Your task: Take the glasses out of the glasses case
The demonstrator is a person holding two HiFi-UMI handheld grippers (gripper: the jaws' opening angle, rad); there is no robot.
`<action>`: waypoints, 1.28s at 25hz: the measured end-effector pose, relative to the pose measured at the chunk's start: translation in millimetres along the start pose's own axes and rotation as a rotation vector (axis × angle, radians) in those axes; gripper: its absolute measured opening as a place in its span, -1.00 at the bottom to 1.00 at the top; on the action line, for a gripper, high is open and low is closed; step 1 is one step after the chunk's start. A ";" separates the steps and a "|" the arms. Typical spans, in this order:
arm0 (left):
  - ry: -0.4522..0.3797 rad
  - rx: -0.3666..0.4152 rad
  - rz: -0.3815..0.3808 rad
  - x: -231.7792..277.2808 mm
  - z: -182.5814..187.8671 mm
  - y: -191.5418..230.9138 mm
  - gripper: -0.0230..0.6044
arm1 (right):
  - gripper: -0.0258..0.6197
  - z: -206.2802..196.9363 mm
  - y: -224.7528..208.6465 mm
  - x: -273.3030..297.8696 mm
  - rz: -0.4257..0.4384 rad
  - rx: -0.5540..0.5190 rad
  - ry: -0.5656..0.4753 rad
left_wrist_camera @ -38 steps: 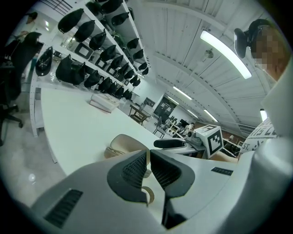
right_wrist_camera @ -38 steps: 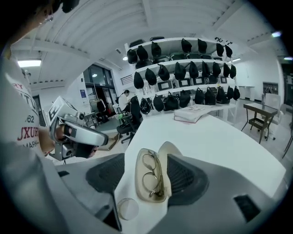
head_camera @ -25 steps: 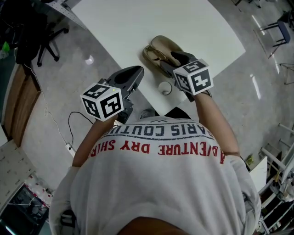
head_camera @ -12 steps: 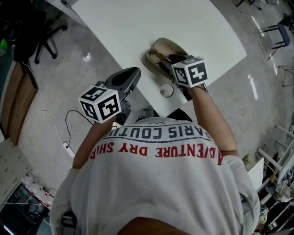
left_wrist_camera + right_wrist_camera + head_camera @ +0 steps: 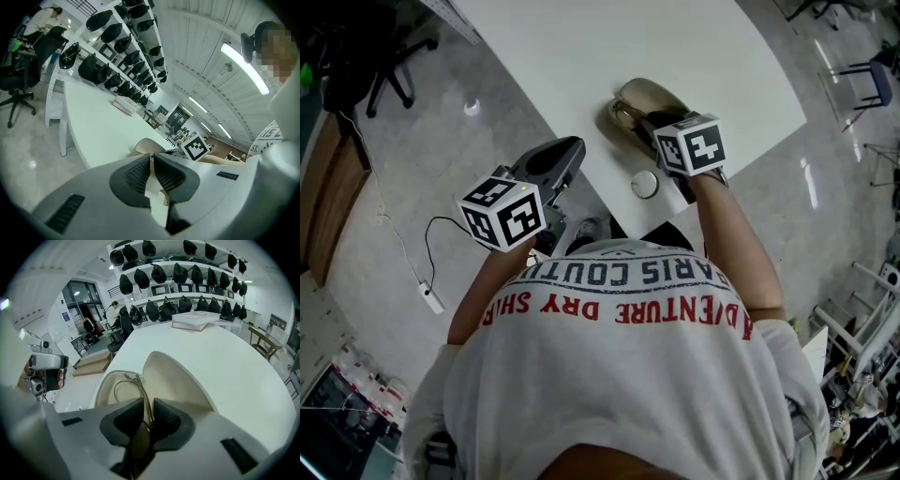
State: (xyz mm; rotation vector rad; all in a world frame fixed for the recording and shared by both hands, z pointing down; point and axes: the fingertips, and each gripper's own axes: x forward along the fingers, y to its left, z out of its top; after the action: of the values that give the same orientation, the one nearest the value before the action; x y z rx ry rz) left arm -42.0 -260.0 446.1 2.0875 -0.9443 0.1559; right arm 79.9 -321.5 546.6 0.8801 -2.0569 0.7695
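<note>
Removal of glasses (image 5: pixel 139 387) from open glasses case (image 5: pixel 187 380), at near right of table (image 5: pixel 581 56); gripped by thin wire frame in right gripper (image 5: pixel 149 406), jaws just closed narrow onto it; lift slowly and straight up, keeping temples clear of case rim; avoid pinching lens; keep left gripper (image 5: pixel 152 161), jaws together and empty, near left, ready to steady case.
</note>
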 end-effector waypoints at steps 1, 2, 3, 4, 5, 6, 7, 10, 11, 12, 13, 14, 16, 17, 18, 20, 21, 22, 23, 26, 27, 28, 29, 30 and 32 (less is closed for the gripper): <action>-0.004 -0.001 0.002 -1.0 0.1 0.9 -0.78 | -0.71 -0.2 -0.2 -0.3 -0.003 -0.010 0.003; -0.008 -0.002 0.004 -1.6 0.2 1.2 -0.78 | -0.71 -0.5 -0.4 -1.0 -0.006 -0.021 0.006; -0.012 -0.002 0.005 -2.4 0.6 1.1 -0.78 | -0.72 -0.9 -0.2 -1.6 -0.010 -0.033 0.008; -0.015 -0.001 0.005 -3.4 1.3 1.2 -0.78 | -0.74 -1.2 0.7 -1.9 -0.011 -0.044 0.009; -0.018 0.000 0.005 -4.7 2.1 1.4 -0.78 | -0.75 -1.2 2.3 -1.7 -0.011 -0.052 0.010; -0.020 0.002 0.004 -6.2 2.8 1.7 -0.78 | -0.77 -0.9 4.3 -1.4 -0.009 -0.057 0.010; -0.022 0.003 0.003 -7.6 3.4 2.0 -0.78 | -0.79 -0.4 6.3 -1.2 -0.007 -0.062 0.008; -0.026 0.009 0.003 -11.1 4.7 0.7 -0.78 | -0.82 3.7 9.2 -3.0 -0.014 -0.081 -0.002; -0.028 0.012 0.003 -12.0 5.2 -0.4 -0.78 | -0.82 5.3 9.3 -4.1 -0.019 -0.091 -0.006; -0.029 0.015 0.002 -13.1 5.4 -1.6 -0.78 | -0.82 6.8 9.2 -5.4 -0.024 -0.099 -0.009; -0.030 0.018 0.001 -14.4 5.5 -2.8 -0.78 | -0.82 8.3 9.3 -6.8 -0.029 -0.106 -0.014; -0.030 0.022 0.001 -15.9 5.4 -3.7 -0.78 | -0.82 10.0 9.2 -8.4 -0.036 -0.114 -0.020; -0.035 0.031 0.000 -19.6 5.3 -5.4 -0.78 | -0.82 13.4 8.5 -12.3 -0.056 -0.130 -0.034; -0.038 0.036 0.000 -21.8 5.4 -6.4 -0.78 | -0.82 14.9 7.9 -14.7 -0.067 -0.137 -0.041; -0.042 0.042 0.000 -24.2 5.7 -7.8 -0.78 | -0.82 16.2 7.3 -17.6 -0.078 -0.143 -0.048; -0.052 0.051 -0.002 -28.3 6.9 -12.2 -0.78 | -0.82 19.1 5.6 -26.1 -0.097 -0.153 -0.061; -0.058 0.054 -0.005 -29.9 7.7 -15.2 -0.78 | -0.82 21.3 4.6 -31.6 -0.107 -0.159 -0.069; -0.062 0.058 -0.008 -31.4 8.2 -18.2 -0.78 | -0.82 24.0 3.9 -37.5 -0.116 -0.166 -0.079; -0.065 0.062 -0.012 -33.2 8.4 -21.0 -0.78 | -0.82 26.9 3.8 -43.5 -0.126 -0.171 -0.093; -0.068 0.082 -0.029 -39.3 9.7 -29.4 -0.78 | -0.82 36.9 6.7 -62.8 -0.150 -0.166 -0.152; -0.068 0.088 -0.036 -41.5 10.3 -32.9 -0.78 | -0.82 39.8 8.7 -70.1 -0.156 -0.158 -0.177; -0.069 0.095 -0.044 -43.9 10.8 -36.6 -0.78 | -0.82 42.0 11.7 -77.6 -0.158 -0.147 -0.203; -0.071 0.102 -0.052 -46.5 10.9 -40.6 -0.78 | -0.82 43.2 15.5 -85.3 -0.155 -0.135 -0.230; -0.072 0.109 -0.060 -48.9 10.8 -44.8 -0.78 | -0.82 43.8 19.7 -93.3 -0.152 -0.124 -0.256; -0.073 0.124 -0.077 -53.1 10.8 -53.6 -0.78 | -0.82 44.4 28.4 -110.8 -0.146 -0.102 -0.310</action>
State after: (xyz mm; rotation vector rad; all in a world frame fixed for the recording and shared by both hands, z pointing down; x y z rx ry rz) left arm -45.9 -217.0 383.2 2.2533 -0.9157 0.1006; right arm 92.7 -301.9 426.1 1.1339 -2.2456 0.4678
